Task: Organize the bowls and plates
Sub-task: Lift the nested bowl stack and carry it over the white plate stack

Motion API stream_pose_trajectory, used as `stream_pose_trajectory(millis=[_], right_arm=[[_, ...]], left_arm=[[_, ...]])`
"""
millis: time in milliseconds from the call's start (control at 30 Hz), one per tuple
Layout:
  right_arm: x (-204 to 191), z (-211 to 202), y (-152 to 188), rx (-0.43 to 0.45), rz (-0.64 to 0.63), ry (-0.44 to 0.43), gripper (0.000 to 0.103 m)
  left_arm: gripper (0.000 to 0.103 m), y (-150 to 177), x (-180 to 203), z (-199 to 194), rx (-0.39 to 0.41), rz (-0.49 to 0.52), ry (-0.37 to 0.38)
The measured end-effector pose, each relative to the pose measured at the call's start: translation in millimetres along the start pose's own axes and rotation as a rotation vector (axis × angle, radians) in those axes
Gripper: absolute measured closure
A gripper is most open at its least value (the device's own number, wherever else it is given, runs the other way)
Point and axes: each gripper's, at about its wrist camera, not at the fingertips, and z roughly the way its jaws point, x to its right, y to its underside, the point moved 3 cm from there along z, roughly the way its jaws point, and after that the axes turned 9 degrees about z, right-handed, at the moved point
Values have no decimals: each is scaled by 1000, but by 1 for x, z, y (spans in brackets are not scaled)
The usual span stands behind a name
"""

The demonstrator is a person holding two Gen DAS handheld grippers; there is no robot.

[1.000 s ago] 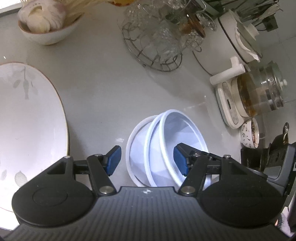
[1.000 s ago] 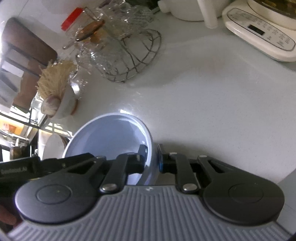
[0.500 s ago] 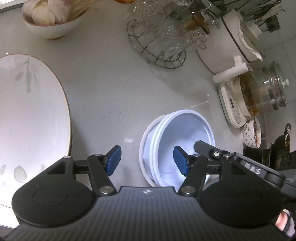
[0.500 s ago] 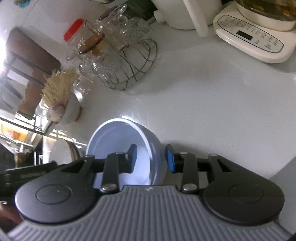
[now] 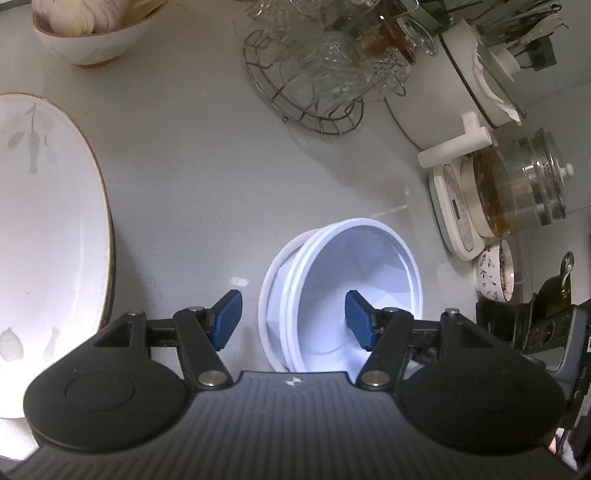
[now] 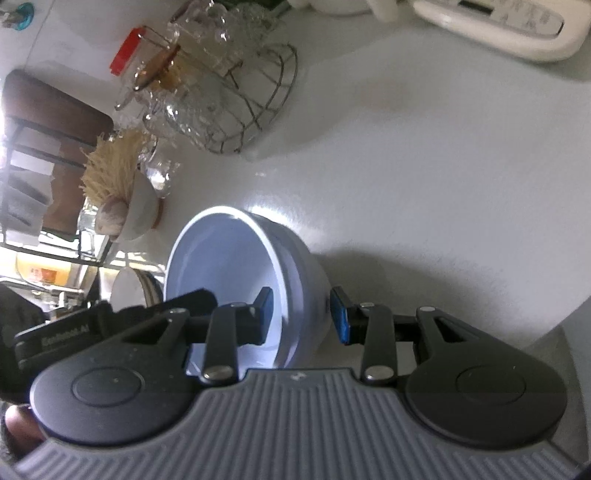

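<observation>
Since a second ago the right gripper (image 6: 301, 319) has let go of the pale blue bowl's rim and spread its fingers; the bowl, then tilted against the one beneath, now sits nested almost level in it. The stacked bowls (image 5: 343, 299) rest on the grey countertop (image 5: 207, 177), a thin crescent of the lower bowl's rim showing on the left side of the stack.

Right gripper: jaws apart, one blue pad inside the bowl wall, the other outside it, straddling the rim with a visible gap on each side. Holds nothing.

Left gripper (image 5: 291, 325): jaws wide apart, holding nothing, hovering over the near edge of the stack; its right pad appears over the bowl's interior, the left pad over bare counter just beside the rim.

Large white plate (image 5: 44, 229) with a leaf pattern and dark rim lies well to the left of the bowls. Beyond: wire basket (image 5: 314, 85) of glassware, a white bowl of garlic (image 5: 88, 33), a glass kettle (image 5: 517, 192) on its base at right.
</observation>
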Motion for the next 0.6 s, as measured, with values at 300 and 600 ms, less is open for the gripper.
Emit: stream_pose_trajectory(millis=[300,600], right_arm=[[2,7,-1,-10,9,-33,66],[2,-2,-7,3,-37,-53,67]], left_arm=[[42,1,-7,10,3,-51,37],[52,-5,3,10,21,-29,13]])
